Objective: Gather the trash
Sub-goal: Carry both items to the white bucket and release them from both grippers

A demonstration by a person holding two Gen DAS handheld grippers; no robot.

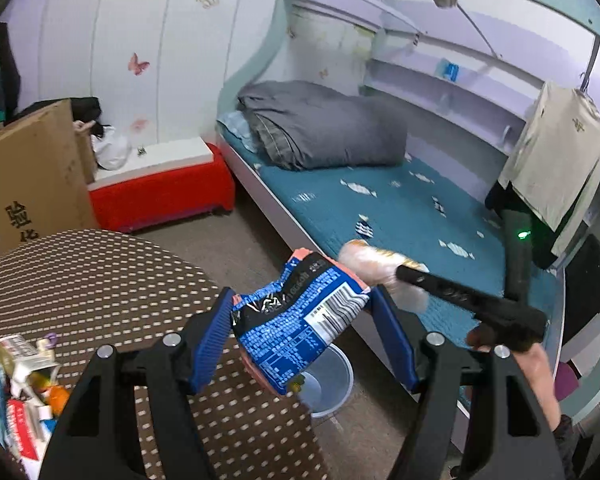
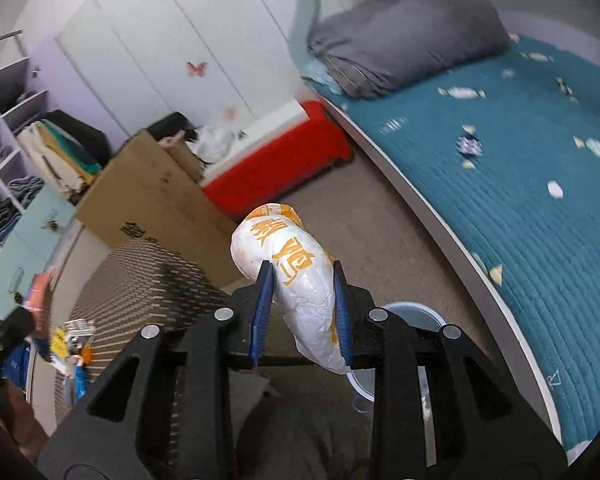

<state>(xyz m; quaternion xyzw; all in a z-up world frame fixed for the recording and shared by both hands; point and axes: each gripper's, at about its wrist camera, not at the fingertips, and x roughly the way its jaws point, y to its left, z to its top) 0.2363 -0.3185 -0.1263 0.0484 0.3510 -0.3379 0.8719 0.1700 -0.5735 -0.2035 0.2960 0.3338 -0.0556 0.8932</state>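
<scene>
Two sets of tongs in view, each loaded with one piece of trash.

Left tongs (image 1: pixel 304 320): clamped on blue snack wrapper (image 1: pixel 296 316), crumpled, barcode panel facing camera, pink inner edge showing at top and bottom. Blue ribbed pads (image 1: pixel 210 344) pressed against both sides of wrapper. Held in air past edge of brown dotted surface (image 1: pixel 100 280), above floor. Translucent bin (image 1: pixel 332 384) on floor directly below wrapper, just beside bed (image 1: pixel 400 208).

Right tongs (image 2: pixel 302 308): clamped on white paper bag with orange print (image 2: pixel 292 272), crumpled into long roll, upper end projecting forward past fingertips, lower end hanging behind them. Held above floor, between surface and bed. Bin rim (image 2: pixel 416 312) partly visible behind right finger. Same tongs seen from left wrist view (image 1: pixel 400 270), with white bag at tip, close to right of blue wrapper; contact between the two items not determinable.

More trash (image 1: pixel 24 380) piled on near-left corner of surface: cartons, wrappers, mixed colours; individual items not resolvable.

Background: grey duvet (image 1: pixel 320 128) folded at head of bed, red storage box (image 1: pixel 164 188) and cardboard carton (image 1: pixel 32 176) against wall.
</scene>
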